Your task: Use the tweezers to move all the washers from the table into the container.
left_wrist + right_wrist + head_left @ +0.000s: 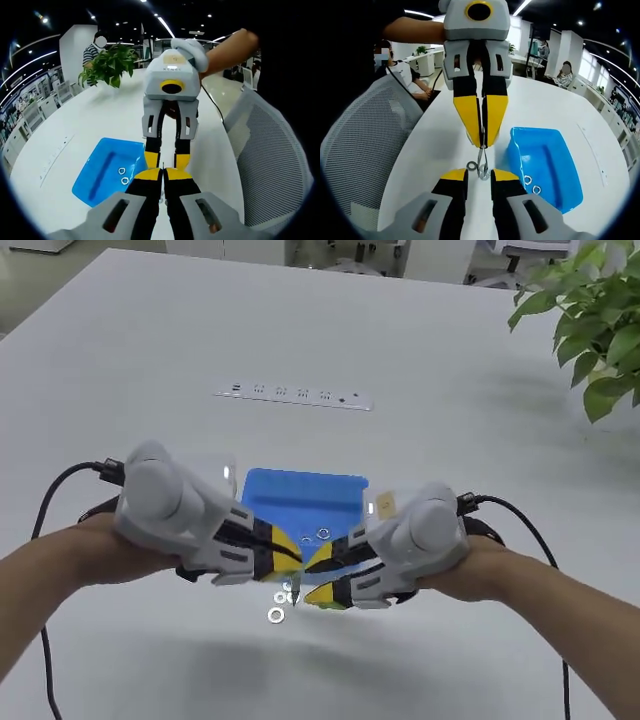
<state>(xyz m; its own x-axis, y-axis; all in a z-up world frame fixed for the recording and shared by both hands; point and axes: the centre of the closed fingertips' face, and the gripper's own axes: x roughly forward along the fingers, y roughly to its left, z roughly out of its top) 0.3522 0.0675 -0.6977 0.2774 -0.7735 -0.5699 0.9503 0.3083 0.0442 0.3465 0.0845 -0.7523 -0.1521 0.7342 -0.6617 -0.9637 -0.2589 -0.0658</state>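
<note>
The two grippers point at each other over the white table (420, 360), just in front of the blue container (555, 160). The left gripper (163, 174) has its jaws squeezed tight on the tweezers (482, 156) (thin and silver). The tweezer tips point down at the table. The right gripper (480, 175) has its jaws apart and holds nothing, and the tweezer tips sit between them. One washer (471, 165) lies on the table right beside the tips, and another sits at the tips. Two washers (527, 180) lie inside the container, close together.
</note>
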